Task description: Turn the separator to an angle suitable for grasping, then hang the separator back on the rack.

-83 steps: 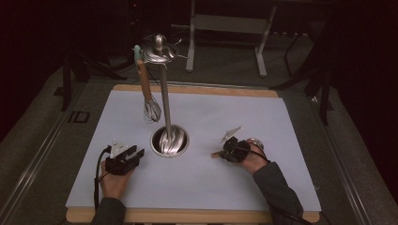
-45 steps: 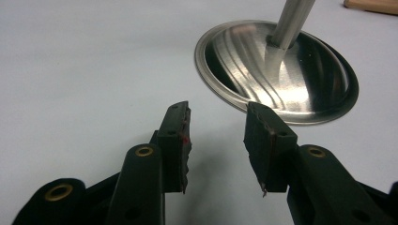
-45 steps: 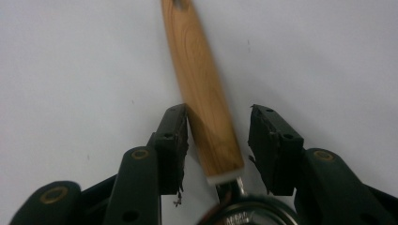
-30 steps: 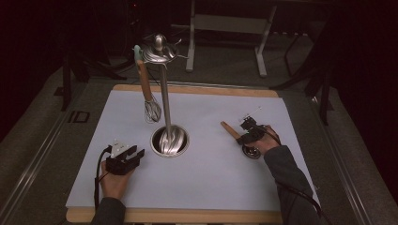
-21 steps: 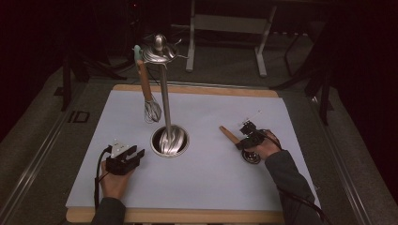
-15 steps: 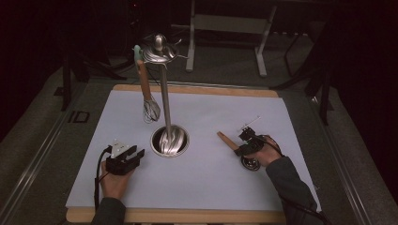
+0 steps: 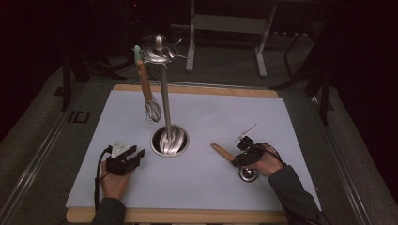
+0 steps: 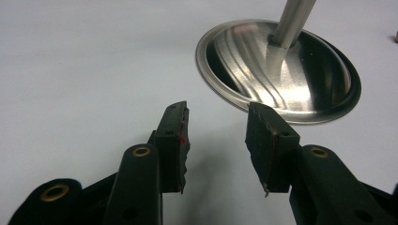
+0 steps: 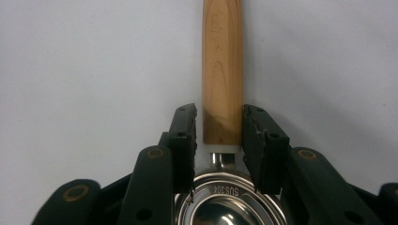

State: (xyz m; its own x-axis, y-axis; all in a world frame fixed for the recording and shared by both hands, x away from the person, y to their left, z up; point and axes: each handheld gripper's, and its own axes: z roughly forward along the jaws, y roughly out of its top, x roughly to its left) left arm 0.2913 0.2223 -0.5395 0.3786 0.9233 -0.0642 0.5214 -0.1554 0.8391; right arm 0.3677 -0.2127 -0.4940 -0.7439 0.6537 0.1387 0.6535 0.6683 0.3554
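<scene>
Beside the steel stand base [image 7: 170, 140], right gripper [image 9: 218, 129] loosely straddles the wooden-handled steel scoop [image 9: 222, 70], jaws just opening; left gripper [image 8: 217, 136] rests open, empty.

**Table and what lies on it**

The table [image 7: 197, 215] has a wooden edge and a pale blue-grey sheet [image 7: 225, 112] covering nearly all of its top. Near the middle of the sheet stands a steel utensil stand [image 7: 170, 140] on its round base. To the right lies a wooden-handled steel spoon [image 7: 224, 152], flat on the sheet, handle toward the stand.
</scene>
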